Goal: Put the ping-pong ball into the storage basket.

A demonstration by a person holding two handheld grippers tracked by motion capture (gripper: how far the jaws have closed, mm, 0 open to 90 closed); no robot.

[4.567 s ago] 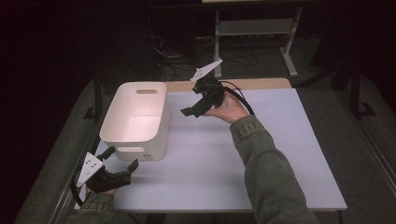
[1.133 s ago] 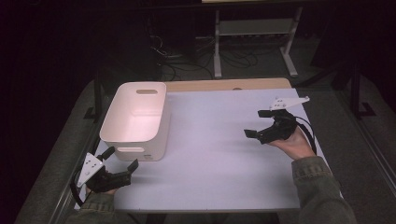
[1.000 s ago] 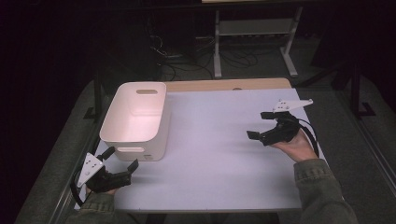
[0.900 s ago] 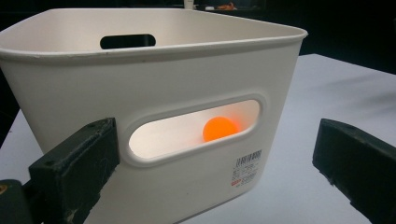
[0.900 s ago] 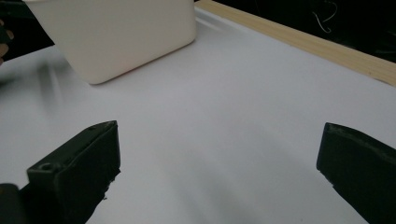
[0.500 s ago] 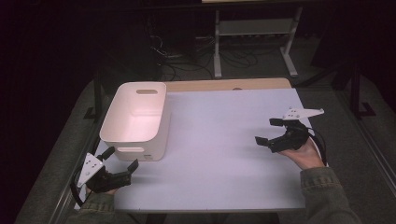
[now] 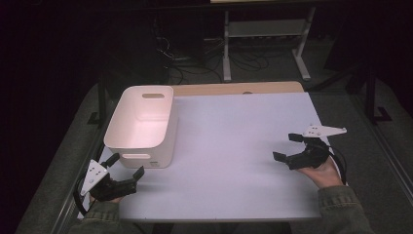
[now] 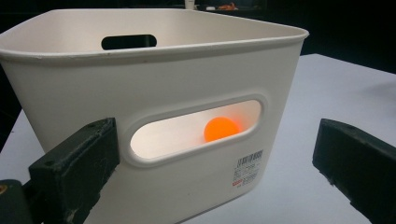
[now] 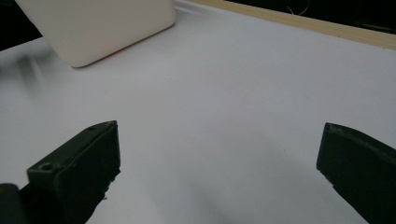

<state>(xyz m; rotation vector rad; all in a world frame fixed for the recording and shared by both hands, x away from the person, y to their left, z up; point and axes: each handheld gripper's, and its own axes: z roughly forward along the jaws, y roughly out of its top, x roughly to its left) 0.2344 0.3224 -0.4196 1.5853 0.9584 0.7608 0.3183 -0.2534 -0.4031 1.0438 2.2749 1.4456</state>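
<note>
Two grippers rest at opposite near corners of the white table (image 7: pixel 234 146), both with jaws spread wide and nothing between them. Largest on the table is a cream plastic bin (image 7: pixel 143 124) with slotted handles, standing upright near the far left side. Right gripper (image 7: pixel 297 148) sits by the table's right edge, well apart from the bin, aimed across the bare surface. Left gripper (image 7: pixel 124 168) points at the bin's near wall, just short of it. Through the handle slot, an orange ball (image 8: pixel 221 129) lies inside the bin
</note>
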